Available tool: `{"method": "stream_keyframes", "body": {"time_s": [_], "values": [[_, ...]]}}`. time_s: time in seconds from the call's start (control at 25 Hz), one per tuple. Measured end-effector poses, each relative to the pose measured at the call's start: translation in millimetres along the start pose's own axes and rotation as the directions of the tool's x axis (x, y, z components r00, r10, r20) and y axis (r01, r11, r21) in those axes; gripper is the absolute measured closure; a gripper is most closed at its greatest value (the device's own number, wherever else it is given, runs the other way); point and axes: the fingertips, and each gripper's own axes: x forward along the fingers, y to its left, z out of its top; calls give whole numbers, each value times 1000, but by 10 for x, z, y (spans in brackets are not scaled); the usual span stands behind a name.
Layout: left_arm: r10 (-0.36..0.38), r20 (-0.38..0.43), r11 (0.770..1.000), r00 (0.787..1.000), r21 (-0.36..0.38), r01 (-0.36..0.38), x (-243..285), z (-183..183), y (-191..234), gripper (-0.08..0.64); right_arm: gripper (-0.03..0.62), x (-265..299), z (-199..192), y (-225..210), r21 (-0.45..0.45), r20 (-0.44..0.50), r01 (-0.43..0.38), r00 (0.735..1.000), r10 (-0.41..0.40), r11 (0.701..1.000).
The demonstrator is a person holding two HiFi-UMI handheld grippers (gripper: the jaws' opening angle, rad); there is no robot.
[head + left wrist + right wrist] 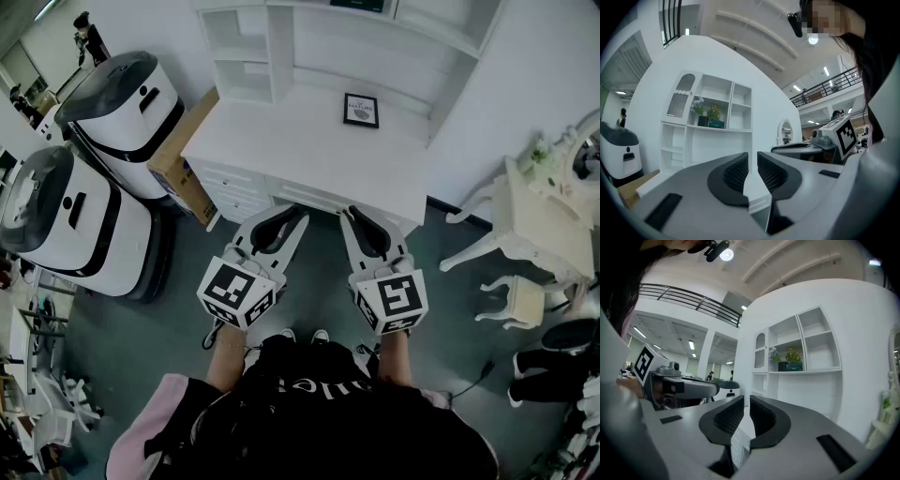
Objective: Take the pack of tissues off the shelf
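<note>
Claws both sit pressed together with nothing in them: the left gripper [752, 161] and the right gripper [746, 405], side by side near the white desk [309, 141]. Far up on the shelf [736, 130], the pack of tissues [716, 124] sits beside small plants [714, 111]

A person [309, 412] holds the left gripper [296, 215] and right gripper [350, 215] side by side, just before a white desk [300, 145] bearing a small framed picture [361, 110].

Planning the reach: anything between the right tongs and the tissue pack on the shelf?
Nothing visible does. The tissue pack sits on the open shelf with plants beside it; the right tongs only have the desk top and its frame below the path.
</note>
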Motion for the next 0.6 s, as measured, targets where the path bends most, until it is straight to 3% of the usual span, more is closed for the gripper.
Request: {"method": "stream_keyframes", "body": {"time_s": [0.6], "values": [[25, -9, 999, 1000, -29, -26, 161, -76, -7, 491, 522, 24, -81, -183, 21, 8, -10, 1000, 10, 1000]]}}
